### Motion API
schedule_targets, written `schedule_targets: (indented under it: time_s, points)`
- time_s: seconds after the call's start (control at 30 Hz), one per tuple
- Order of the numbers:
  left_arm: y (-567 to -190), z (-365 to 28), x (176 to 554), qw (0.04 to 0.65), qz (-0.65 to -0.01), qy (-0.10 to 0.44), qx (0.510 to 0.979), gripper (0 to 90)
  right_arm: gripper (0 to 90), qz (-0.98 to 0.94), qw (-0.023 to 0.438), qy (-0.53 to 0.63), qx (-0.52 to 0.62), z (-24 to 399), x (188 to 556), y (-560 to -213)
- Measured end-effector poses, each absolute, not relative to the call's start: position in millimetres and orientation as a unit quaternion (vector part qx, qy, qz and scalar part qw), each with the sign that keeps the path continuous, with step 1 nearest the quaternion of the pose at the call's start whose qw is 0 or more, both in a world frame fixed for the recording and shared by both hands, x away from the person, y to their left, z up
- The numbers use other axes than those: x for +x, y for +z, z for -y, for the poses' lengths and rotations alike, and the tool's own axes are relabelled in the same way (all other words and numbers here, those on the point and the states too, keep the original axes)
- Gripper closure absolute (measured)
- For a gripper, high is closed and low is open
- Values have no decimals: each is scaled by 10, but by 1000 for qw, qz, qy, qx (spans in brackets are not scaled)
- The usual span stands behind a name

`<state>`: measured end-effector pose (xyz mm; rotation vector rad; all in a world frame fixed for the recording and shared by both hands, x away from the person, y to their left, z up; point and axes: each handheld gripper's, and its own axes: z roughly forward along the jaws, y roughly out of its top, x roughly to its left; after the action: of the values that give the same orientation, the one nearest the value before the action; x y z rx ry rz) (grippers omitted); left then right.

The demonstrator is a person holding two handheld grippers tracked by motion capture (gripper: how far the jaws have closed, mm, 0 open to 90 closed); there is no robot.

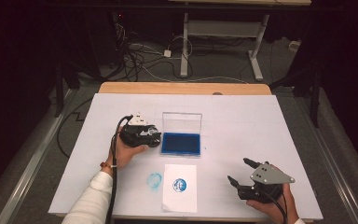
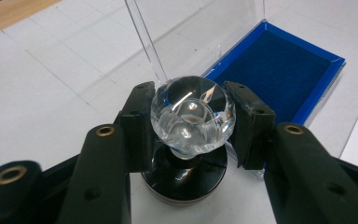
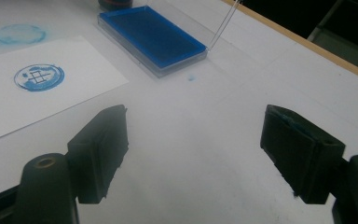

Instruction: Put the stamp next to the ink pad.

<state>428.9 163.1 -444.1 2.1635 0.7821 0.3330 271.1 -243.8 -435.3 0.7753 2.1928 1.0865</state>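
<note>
Left gripper (image 2: 190, 116) jaws clamp the clear knob of a stamp (image 2: 192, 119), its black base on the table just beside the blue ink pad (image 2: 279, 70). Right gripper (image 3: 193, 149) jaws stand wide apart, holding nothing.

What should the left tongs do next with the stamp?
Probably open and let go: the left tongs grip the stamp's clear knob, its black base appears to rest on the table beside the ink pad, and the paper already bears a print.

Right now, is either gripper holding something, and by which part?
The left gripper holds a round black stamp by its clear faceted knob. The right gripper is open and holds nothing.
</note>
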Motion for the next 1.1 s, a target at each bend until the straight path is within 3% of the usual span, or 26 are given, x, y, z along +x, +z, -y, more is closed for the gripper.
schedule_targets:
  time_s: [0.7, 1.1]
  points:
    - [-4512, -1644, 4295, 376, -321, 143, 857, 493, 235, -825, 280, 401, 284, 2435, 2698, -4374]
    - [-4374, -1699, 4211, 434, -321, 177, 823, 309, 235, -827, 276, 400, 282, 2423, 2686, -4381]
